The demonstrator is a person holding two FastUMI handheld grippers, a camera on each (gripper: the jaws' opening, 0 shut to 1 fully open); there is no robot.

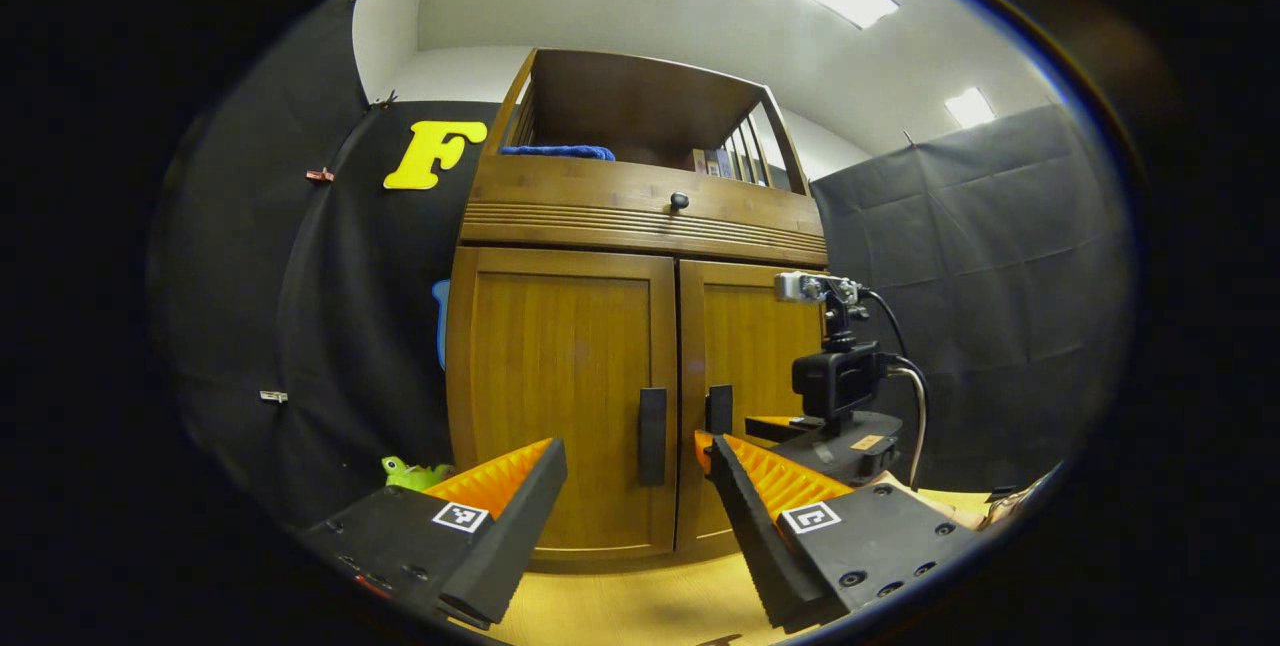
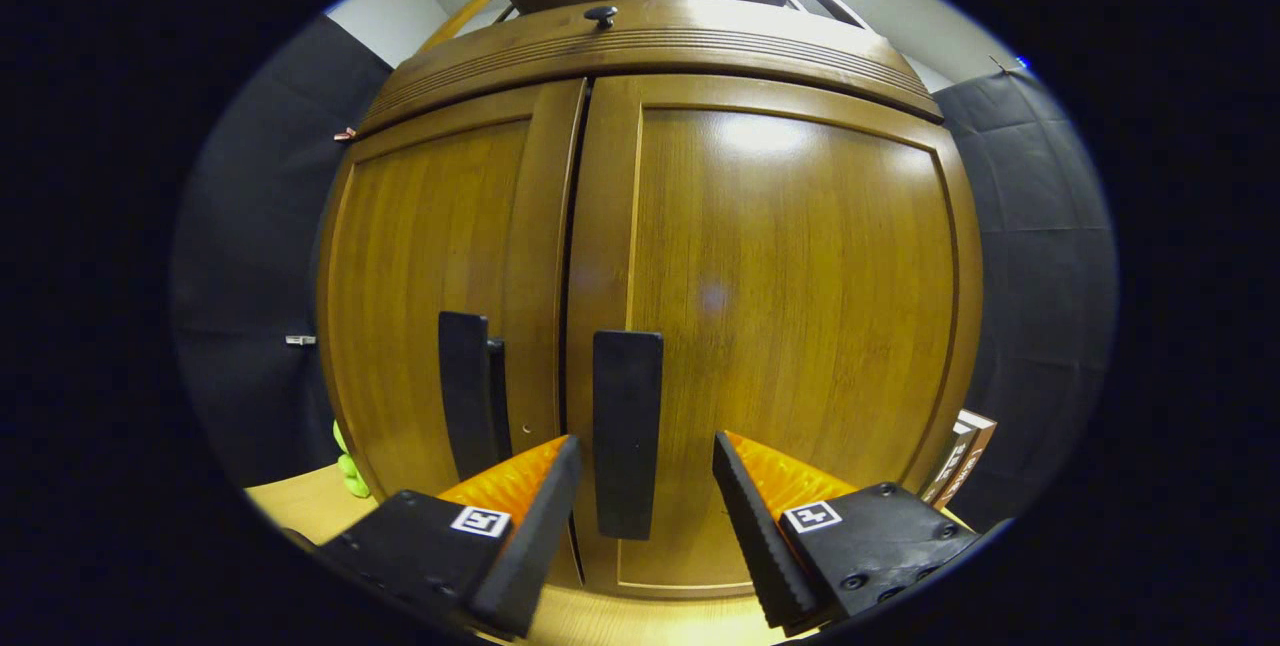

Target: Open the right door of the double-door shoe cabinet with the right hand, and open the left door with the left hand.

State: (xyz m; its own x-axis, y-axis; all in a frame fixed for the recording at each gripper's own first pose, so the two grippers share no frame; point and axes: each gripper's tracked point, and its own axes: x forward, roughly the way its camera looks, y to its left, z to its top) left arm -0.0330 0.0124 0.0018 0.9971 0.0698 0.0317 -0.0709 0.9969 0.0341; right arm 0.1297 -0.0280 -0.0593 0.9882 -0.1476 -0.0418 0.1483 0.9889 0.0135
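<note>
The wooden shoe cabinet (image 1: 570, 356) stands with both doors shut. In the left gripper view my left gripper (image 1: 632, 446) is open, some way back from the doors, and the left door's dark handle (image 1: 652, 436) shows in line with its gap. Farther right, my right gripper (image 1: 760, 424) reaches close to the right door's handle (image 1: 718, 409). In the right gripper view my right gripper (image 2: 647, 441) is open right in front of the right door (image 2: 790, 306). That door's handle (image 2: 627, 431) stands in the gap, and neither finger presses on it. The left door's handle (image 2: 465, 406) is beside it.
A drawer with a small dark knob (image 1: 679, 200) runs above the doors, and an open shelf with a blue cloth (image 1: 557, 152) tops the cabinet. A green toy (image 1: 412, 473) lies at the cabinet's left foot. Books (image 2: 965, 456) lean at its right side. The cabinet stands on a light wooden surface (image 1: 640, 606).
</note>
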